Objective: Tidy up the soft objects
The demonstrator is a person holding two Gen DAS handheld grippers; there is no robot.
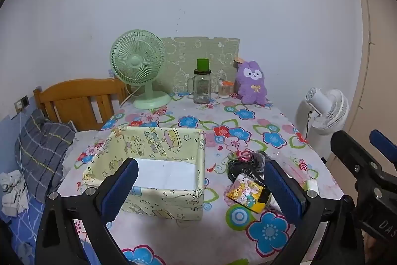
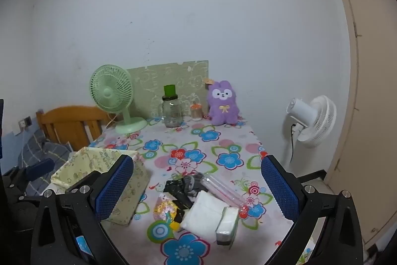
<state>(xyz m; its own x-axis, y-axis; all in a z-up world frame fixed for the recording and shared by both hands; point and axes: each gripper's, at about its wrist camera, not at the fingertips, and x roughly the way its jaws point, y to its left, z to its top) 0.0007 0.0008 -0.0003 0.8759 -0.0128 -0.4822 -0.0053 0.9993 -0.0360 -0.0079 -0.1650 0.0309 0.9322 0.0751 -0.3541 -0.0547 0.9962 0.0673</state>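
A pale yellow fabric storage box [image 1: 158,165] [image 2: 104,178] with cartoon print stands open on the floral tablecloth, nothing visible inside. To its right lies a small pile: a yellow cartoon packet [image 1: 248,193] [image 2: 166,210], a black bundle [image 1: 245,165] [image 2: 181,188], a white folded cloth [image 2: 206,215], a tissue pack [image 2: 227,222] and a clear tube [image 2: 220,190]. My left gripper [image 1: 201,190] hovers open over the box's near right corner. My right gripper [image 2: 198,190] is open above the pile, touching nothing. A purple plush rabbit [image 1: 251,83] [image 2: 223,103] sits at the back.
Along the wall stand a green desk fan [image 1: 139,66] [image 2: 111,93], a glass jar with green lid [image 1: 202,83] [image 2: 171,108] and a small orange-capped jar [image 1: 224,88]. A white floor fan [image 2: 312,121] is right of the table. A bed with wooden headboard [image 1: 79,101] lies left.
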